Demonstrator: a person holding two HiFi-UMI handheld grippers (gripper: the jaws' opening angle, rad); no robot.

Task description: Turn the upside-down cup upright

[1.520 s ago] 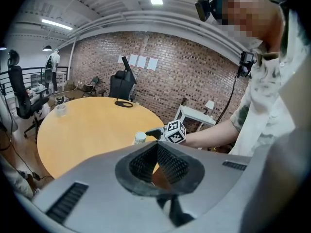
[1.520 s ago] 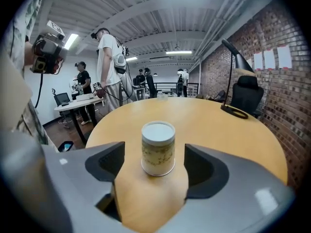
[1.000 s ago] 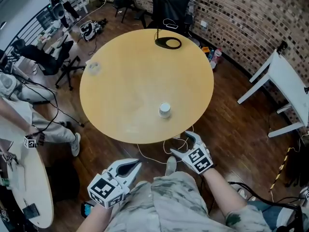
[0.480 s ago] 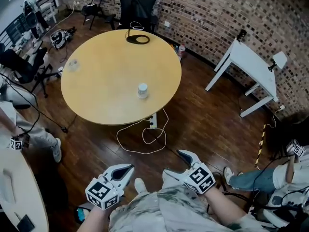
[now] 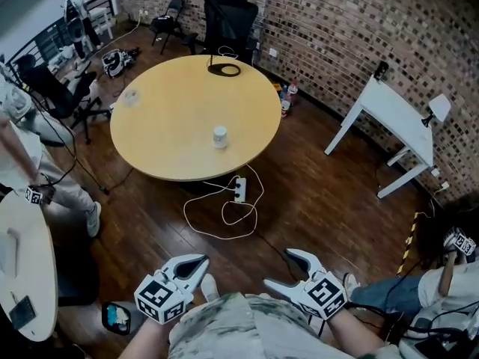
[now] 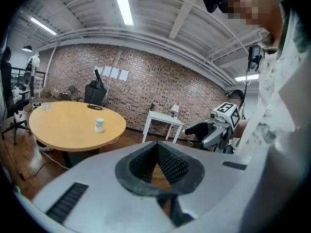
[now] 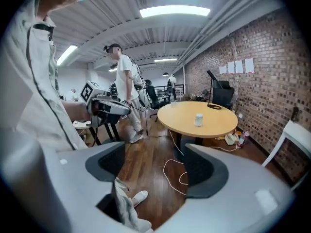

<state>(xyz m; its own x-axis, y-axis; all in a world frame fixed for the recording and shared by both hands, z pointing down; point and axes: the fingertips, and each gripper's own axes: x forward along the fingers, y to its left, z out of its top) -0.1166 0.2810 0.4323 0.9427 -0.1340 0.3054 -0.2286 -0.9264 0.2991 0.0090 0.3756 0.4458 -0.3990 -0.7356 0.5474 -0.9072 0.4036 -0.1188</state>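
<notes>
We are in a loft-style office or lab workspace: a bare brick wall [image 5: 359,28] runs along a dark plank floor [image 5: 322,193], and overhead we see strip lights [image 7: 175,10] on an open ceiling with exposed beams. Near a round wooden table [image 5: 165,126] we find black swivel chairs [image 5: 228,17], a white side table [image 5: 393,118] and a power strip [image 5: 239,191] whose white cable [image 5: 217,223] loops loose over the floor. Sheets of paper [image 7: 238,66] hang on the brick, and a person [image 7: 127,89] stands among more chairs and gear at the far end.
</notes>
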